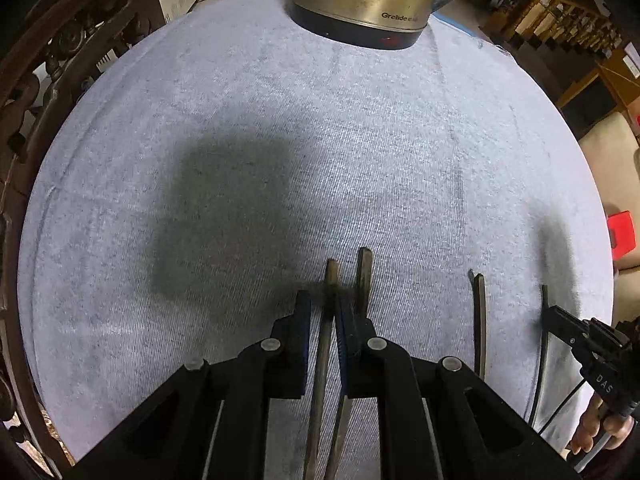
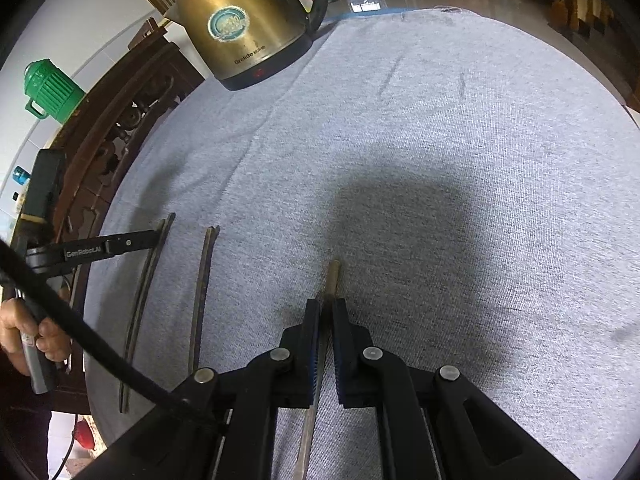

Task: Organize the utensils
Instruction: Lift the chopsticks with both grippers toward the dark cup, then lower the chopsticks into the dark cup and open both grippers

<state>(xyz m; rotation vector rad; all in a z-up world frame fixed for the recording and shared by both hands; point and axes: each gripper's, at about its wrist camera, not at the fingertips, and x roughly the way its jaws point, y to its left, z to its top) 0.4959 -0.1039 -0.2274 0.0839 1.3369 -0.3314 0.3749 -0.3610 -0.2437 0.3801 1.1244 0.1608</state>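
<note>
Left gripper [image 1: 324, 312] straddling chopstick [image 1: 326, 344], lower end cut off, contact unclear

1. Left black two-finger gripper [image 1: 323, 312]: low over the surface, jaws nearly together, pads clamped on a thin dark chopstick [image 1: 325, 344].
2. Right black two-finger gripper [image 2: 327, 320]: same low pose, jaws narrowed onto a single thin brown chopstick [image 2: 331, 280].
3. Person's left hand [image 2: 28, 336] wraps the left grip handle; right-hand fingers [image 1: 596, 428] curl around the right handle.
</note>
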